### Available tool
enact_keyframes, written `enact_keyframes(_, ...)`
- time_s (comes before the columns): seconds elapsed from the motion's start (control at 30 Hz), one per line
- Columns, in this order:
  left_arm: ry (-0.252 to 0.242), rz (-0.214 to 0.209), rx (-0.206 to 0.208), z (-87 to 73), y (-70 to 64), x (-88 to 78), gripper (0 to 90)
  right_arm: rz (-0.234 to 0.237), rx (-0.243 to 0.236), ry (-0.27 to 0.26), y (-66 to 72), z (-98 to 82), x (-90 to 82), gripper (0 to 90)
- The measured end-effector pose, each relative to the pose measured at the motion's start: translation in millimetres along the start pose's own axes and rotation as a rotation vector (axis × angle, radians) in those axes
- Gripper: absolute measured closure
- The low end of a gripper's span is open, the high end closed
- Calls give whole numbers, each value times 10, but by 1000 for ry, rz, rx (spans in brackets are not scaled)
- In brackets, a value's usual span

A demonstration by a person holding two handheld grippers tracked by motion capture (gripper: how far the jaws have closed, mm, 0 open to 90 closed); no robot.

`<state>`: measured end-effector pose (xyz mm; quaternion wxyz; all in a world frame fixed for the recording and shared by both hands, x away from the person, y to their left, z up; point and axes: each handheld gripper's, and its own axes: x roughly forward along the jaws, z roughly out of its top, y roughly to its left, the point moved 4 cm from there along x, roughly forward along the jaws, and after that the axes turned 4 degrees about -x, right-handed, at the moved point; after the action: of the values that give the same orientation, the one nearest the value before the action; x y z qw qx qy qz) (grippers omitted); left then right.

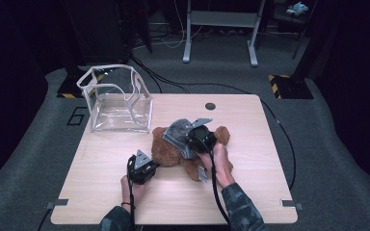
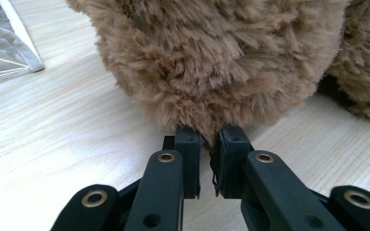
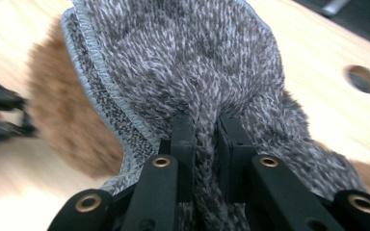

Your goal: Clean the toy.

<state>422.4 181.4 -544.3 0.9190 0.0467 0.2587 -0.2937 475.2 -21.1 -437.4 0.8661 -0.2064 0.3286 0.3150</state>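
Risk of slip: my left hand-held gripper (image 2: pixel 207 161) pinches only a fur tuft of the teddy bear (image 1: pixel 173 147), mid-desk; my right hand-held gripper (image 3: pixel 204 144) clenches the grey knit garment (image 3: pixel 183 62). Pulling could tear fur free or stretch fabric.

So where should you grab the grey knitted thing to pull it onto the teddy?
Probably the grey knitted garment by its stitched open edge, from above: that rim stands free of the teddy bear's fur, so jaws can pinch it. The right gripper already pinches a fold farther in.
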Motion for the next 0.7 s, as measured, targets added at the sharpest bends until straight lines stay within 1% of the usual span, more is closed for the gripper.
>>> enact_keyframes(0.07, 1, 0, 2, 0, 1, -3, 820, -42, -3, 14, -68, -29, -67, 795)
enact_keyframes(0.13, 1, 0, 2, 0, 1, -2, 820, -58, 9, 17, -133, -42, -132, 794)
enact_keyframes(0.17, 2, 0, 1, 0, 1, -2, 819, -53, 38, 6, -141, -29, -159, 794)
enact_keyframes(0.2, 2, 1, 2, 0, 0, -1, 819, -46, 32, -9, -152, -4, -183, 794)
enact_keyframes(0.27, 2, -1, -1, -1, -2, -1, 819, -33, 20, -36, -114, 82, -220, 793)
enact_keyframes(0.33, 3, -1, -3, -1, -4, -1, 819, 1, 32, -55, -23, 195, -232, 793)
enact_keyframes(0.4, 4, -1, -2, -1, -4, 1, 819, 27, -2, -64, 76, 304, -195, 792)
enact_keyframes(0.43, 4, -1, -3, -1, -4, 1, 819, 39, -4, -60, 139, 348, -158, 791)
enact_keyframes(0.47, 1, 0, -7, 0, -5, 4, 819, 41, -40, -58, 177, 385, -109, 791)
enact_keyframes(0.5, 2, 1, -6, 0, -5, 5, 819, 45, -39, -50, 222, 403, -61, 790)
enact_keyframes(0.53, 4, 2, -4, 0, -4, 5, 819, 56, -27, -31, 262, 407, -15, 790)
enact_keyframes(0.6, 4, 5, -2, 0, 0, 6, 819, 46, -15, 17, 292, 374, 66, 790)
enact_keyframes(0.63, 5, 5, -1, 0, 0, 6, 819, 38, -30, 15, 266, 354, 107, 789)
enact_keyframes(0.67, 4, 6, -2, 0, 1, 5, 819, 38, -21, 22, 248, 327, 120, 790)
enact_keyframes(0.7, 6, 4, -1, 0, 1, 2, 819, 30, -34, 9, 205, 308, 134, 789)
